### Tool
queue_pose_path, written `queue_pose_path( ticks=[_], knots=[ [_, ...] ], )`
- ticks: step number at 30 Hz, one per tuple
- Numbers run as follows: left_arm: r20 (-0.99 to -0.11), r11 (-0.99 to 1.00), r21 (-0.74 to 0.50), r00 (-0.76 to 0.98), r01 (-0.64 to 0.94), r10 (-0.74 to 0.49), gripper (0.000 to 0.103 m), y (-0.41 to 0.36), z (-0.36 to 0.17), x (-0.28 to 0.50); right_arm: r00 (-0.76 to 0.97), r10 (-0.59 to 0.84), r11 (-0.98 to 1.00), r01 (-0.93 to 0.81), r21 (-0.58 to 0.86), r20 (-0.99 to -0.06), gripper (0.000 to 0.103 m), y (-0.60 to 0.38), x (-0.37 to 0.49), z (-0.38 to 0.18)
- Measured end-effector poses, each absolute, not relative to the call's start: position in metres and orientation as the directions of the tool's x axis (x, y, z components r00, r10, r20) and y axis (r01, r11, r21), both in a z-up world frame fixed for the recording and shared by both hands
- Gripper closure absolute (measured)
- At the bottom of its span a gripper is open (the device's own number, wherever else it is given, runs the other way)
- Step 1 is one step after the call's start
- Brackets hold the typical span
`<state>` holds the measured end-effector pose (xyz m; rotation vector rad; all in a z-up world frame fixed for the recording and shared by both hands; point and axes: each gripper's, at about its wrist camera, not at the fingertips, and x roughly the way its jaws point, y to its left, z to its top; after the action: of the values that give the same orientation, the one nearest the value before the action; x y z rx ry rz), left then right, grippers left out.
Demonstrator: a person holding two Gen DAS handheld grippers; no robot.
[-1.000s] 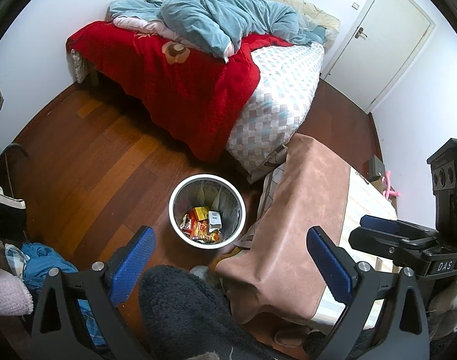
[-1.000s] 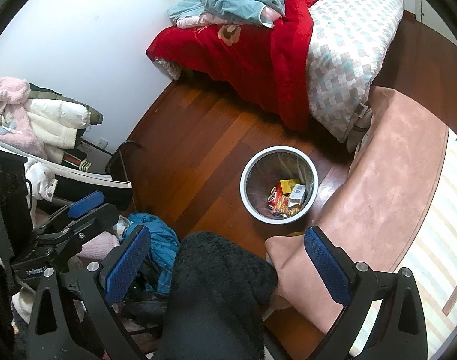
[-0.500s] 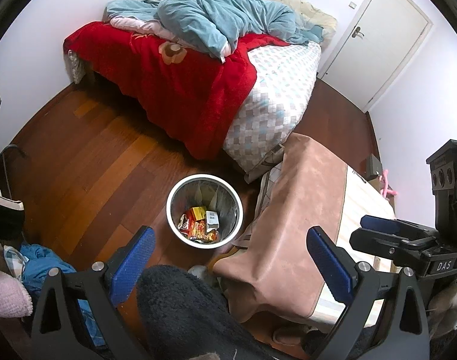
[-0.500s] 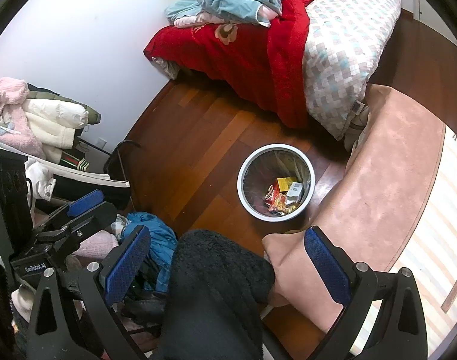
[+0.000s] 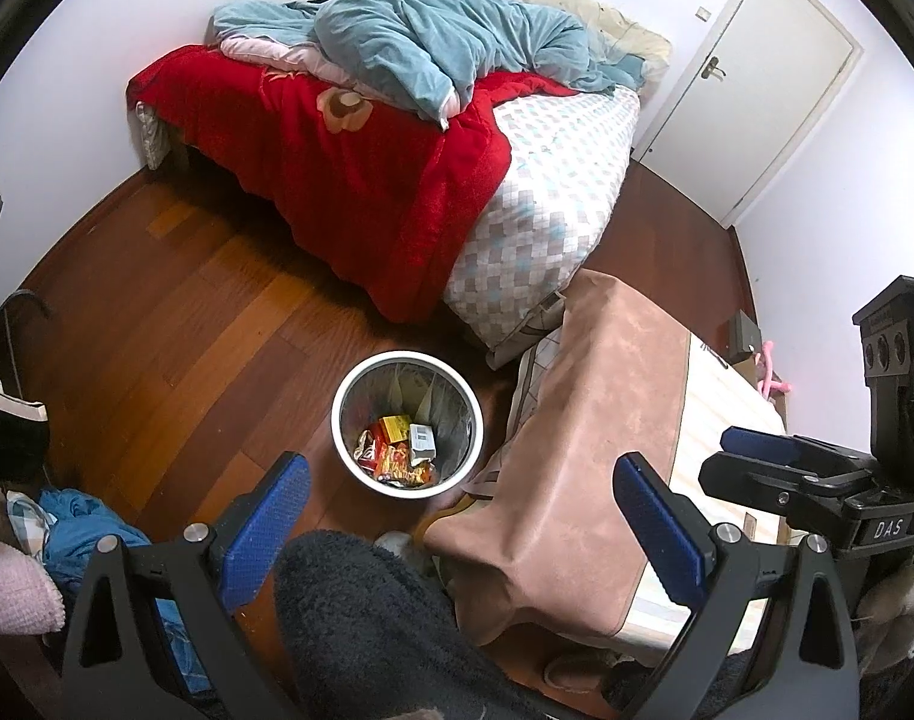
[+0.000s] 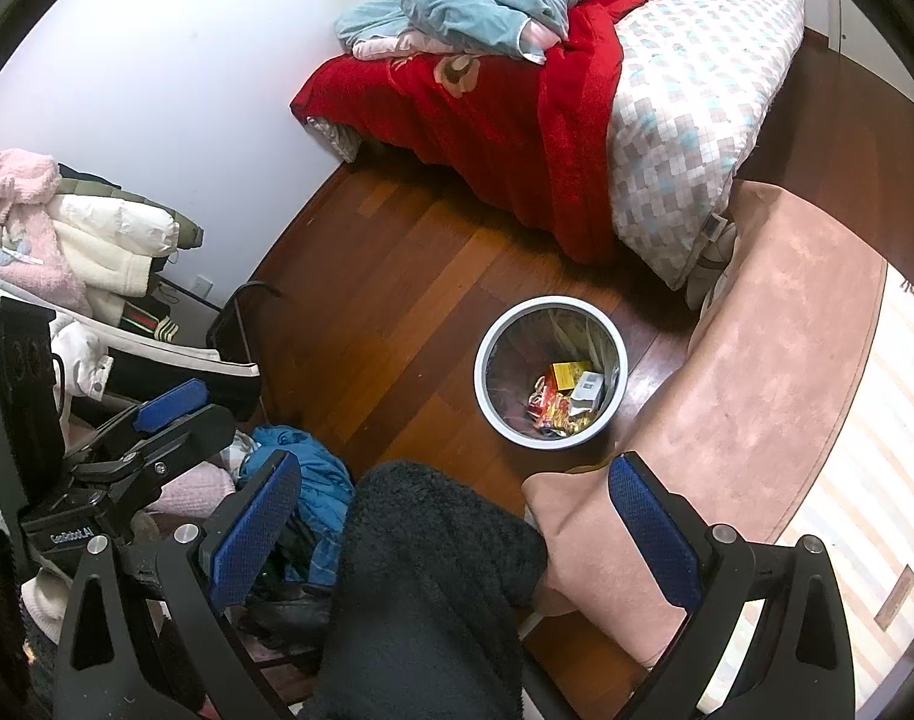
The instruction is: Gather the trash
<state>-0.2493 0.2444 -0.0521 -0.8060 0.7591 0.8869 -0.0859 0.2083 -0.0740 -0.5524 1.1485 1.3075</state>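
Wood floor (image 5: 156, 324) carries the bin (image 5: 406, 423), wrappers (image 5: 396, 453) inside, between bed (image 5: 457, 180) and brown-draped table (image 5: 601, 420). Both grippers, left (image 5: 460, 525) and right (image 6: 457, 522), hover spread and empty; a dark fuzzy leg (image 6: 420, 588) blocks the near floor.

Red blanket (image 5: 360, 180), teal duvet (image 5: 432, 42), checked mattress (image 5: 547, 192), white-rimmed bin (image 5: 406, 360), blue pads (image 5: 267, 531)

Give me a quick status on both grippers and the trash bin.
Left gripper open, empty. Right gripper open, empty. Trash bin upright on floor, wrappers inside. Dark fleece-clad leg below both grippers.
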Motion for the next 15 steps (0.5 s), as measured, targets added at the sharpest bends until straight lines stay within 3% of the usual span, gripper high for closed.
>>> queue_pose_path(
  ticks=[15],
  knots=[
    [-0.829,0.400,-0.277,0.428,-0.874,0.360,0.000,0.2461,-0.0521,-0.2516,-0.139,0.452,0.235,-0.934,0.268,-0.881,0.000,0.2073,-0.0848,-0.0729]
  ],
)
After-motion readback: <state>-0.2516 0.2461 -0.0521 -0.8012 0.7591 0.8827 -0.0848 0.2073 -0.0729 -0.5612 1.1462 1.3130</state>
